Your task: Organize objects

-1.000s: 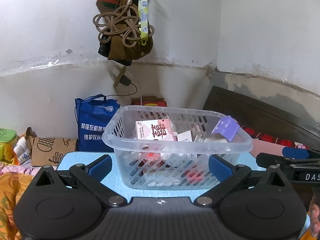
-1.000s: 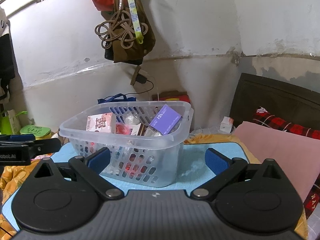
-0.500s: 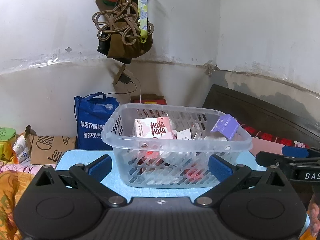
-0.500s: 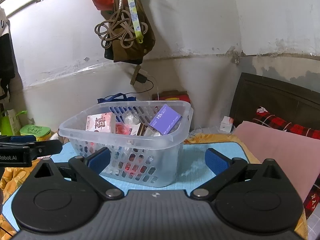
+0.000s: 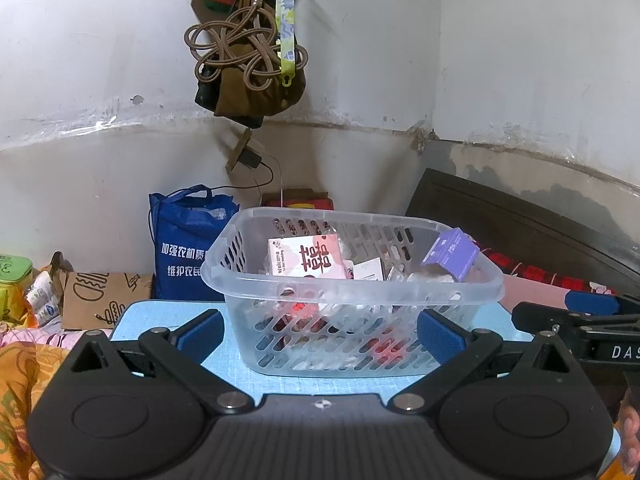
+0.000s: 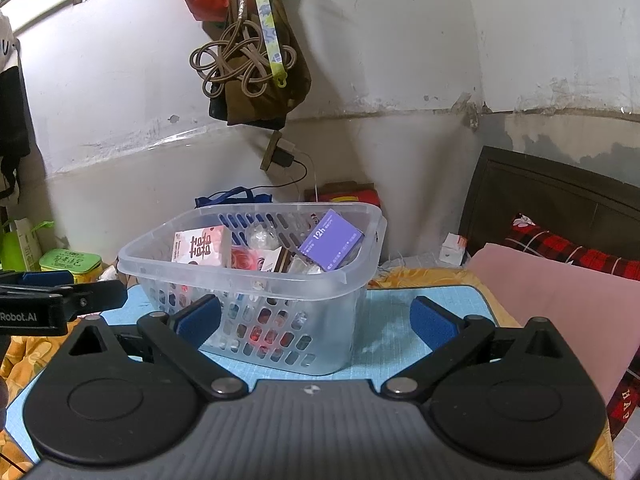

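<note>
A blue bag [image 5: 188,248] printed with white Chinese characters is standing at the far left. The left tongs [image 5: 320,330] and right tongs [image 6: 316,318] are both gaping wide, gripping nothing. The clear basket [image 5: 352,292] is sitting on the blue bench [image 6: 400,320], holding a pink "Welcome" box [image 5: 306,258] and a purple "12h" box [image 6: 330,240].

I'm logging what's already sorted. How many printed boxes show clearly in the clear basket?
2: the pink-and-white box at the basket's left, the purple box leaning at its right. More may be hidden underneath.
</note>
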The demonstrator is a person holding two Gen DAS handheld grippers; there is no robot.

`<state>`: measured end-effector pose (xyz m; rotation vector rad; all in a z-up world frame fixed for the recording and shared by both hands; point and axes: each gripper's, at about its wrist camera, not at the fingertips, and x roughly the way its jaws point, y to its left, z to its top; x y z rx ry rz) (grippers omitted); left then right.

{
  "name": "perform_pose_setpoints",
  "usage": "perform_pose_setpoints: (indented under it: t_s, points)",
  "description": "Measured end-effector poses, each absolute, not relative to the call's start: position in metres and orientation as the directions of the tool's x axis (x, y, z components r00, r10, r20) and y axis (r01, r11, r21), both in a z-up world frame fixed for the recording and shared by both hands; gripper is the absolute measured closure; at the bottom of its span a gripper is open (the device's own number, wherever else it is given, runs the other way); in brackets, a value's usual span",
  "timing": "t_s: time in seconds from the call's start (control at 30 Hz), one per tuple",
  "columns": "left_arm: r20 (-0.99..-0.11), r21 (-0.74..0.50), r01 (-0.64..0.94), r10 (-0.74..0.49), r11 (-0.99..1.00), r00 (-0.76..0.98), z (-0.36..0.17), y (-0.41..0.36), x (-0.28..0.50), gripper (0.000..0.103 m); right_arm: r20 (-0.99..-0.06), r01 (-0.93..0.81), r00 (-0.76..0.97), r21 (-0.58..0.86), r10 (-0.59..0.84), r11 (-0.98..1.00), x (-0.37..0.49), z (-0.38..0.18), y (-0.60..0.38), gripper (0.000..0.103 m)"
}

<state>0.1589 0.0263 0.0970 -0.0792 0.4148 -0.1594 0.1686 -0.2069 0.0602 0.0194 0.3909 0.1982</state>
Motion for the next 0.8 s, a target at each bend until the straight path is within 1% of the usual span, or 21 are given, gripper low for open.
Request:
perform_pose_setpoints:
  t_s: [0.63, 0.8]
  points:
    - [-0.391, -0.104, 0.151, -0.180, 0.983, 0.902, 0.0987, 0.0191, 0.1637, 0.000, -0.377, -0.198, 0.904, 0.045, 0.200, 0.979, 0.1753, 0.0643, -0.2028, 0.000]
    - [-0.367, -0.087, 0.146, -0.168, 0.985, 0.915, 0.1013, 0.0168, 0.1603, 0.000, -0.375, -0.198, 0.905, 0.043, 0.200, 0.979, 0.1751, 0.0651, -0.2016, 0.000]
